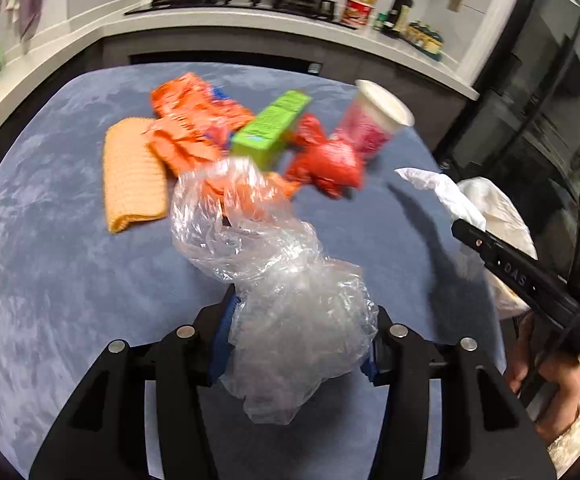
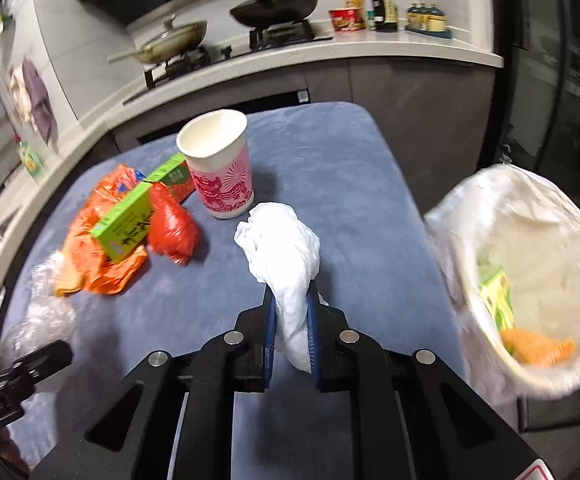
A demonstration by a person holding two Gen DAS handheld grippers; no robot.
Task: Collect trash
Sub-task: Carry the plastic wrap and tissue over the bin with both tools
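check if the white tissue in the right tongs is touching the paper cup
Apart. The right wrist view shows a strip of blue cloth between the tissue, clamped in the right tongs, and the cup.

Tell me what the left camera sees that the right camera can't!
Only the left wrist view shows the orange cloth lying flat on the table.

Only the right wrist view looks into the trash bin, where a green carton already lies.

Both show the paper cup, the clear plastic bag in the left gripper, and the white tissue in the right gripper.
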